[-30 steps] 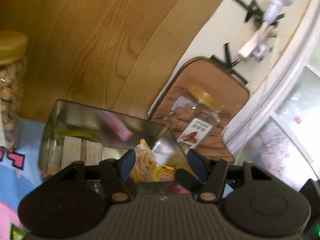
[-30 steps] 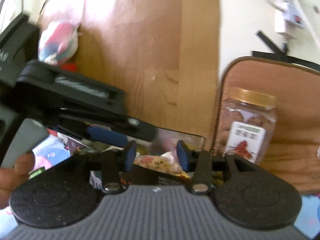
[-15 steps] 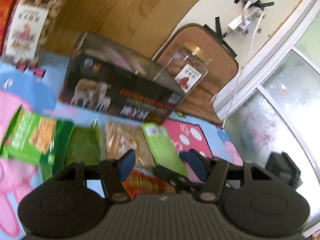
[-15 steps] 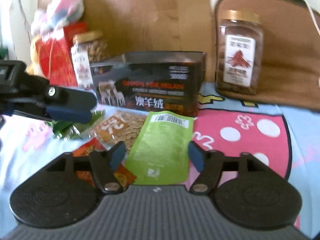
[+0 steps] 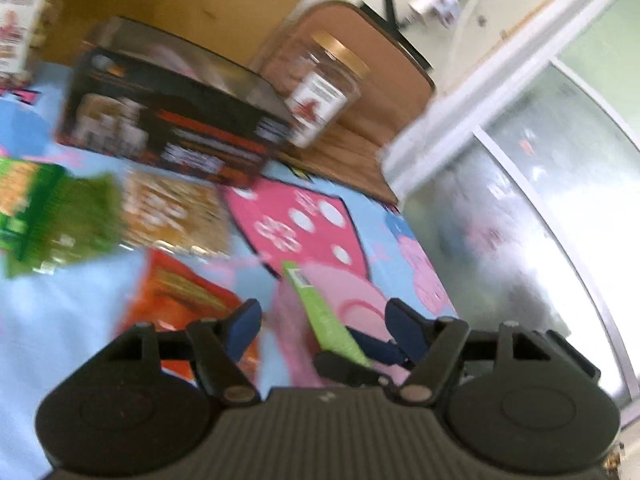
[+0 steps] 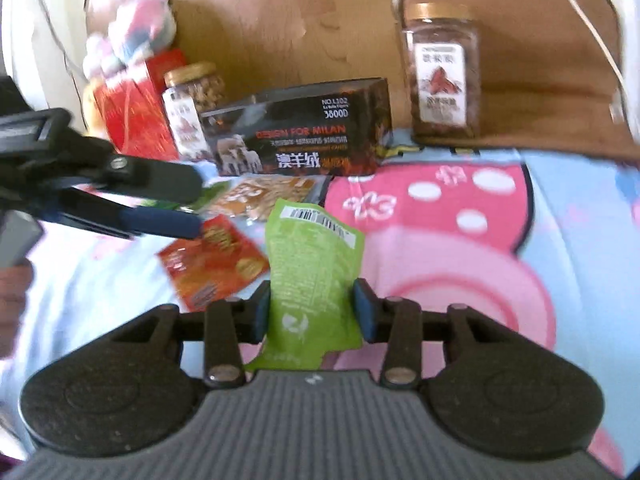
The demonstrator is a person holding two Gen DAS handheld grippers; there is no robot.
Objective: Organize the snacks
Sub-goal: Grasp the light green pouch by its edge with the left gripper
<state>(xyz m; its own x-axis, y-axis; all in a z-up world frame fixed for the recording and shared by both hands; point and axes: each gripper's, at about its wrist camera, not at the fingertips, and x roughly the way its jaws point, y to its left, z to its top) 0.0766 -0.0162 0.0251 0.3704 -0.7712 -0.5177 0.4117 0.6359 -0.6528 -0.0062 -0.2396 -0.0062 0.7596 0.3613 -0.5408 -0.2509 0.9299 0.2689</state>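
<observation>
A light green snack pouch (image 6: 314, 268) stands between the pads of my right gripper (image 6: 312, 312), which is shut on it; it also shows edge-on in the left wrist view (image 5: 324, 316). My left gripper (image 5: 324, 320) is open and empty above the cartoon blanket (image 5: 60, 312). An orange-red packet (image 6: 212, 260) (image 5: 180, 300), a tan nut packet (image 6: 264, 194) (image 5: 172, 216) and green packets (image 5: 52, 212) lie on the blanket in front of a black open box (image 6: 304, 136) (image 5: 172, 120).
A gold-lidded jar (image 6: 440, 76) (image 5: 320, 88) stands on a brown cushion (image 6: 552, 60) to the right of the box. Another nut jar (image 6: 192, 104) and a red box (image 6: 136, 108) stand to the left. A wooden board is behind; a window (image 5: 520, 200) is right.
Both grippers pulled back from over the box to the blanket. My right gripper closed on the green pouch and lifted it upright. The left gripper stayed open and swung right.
</observation>
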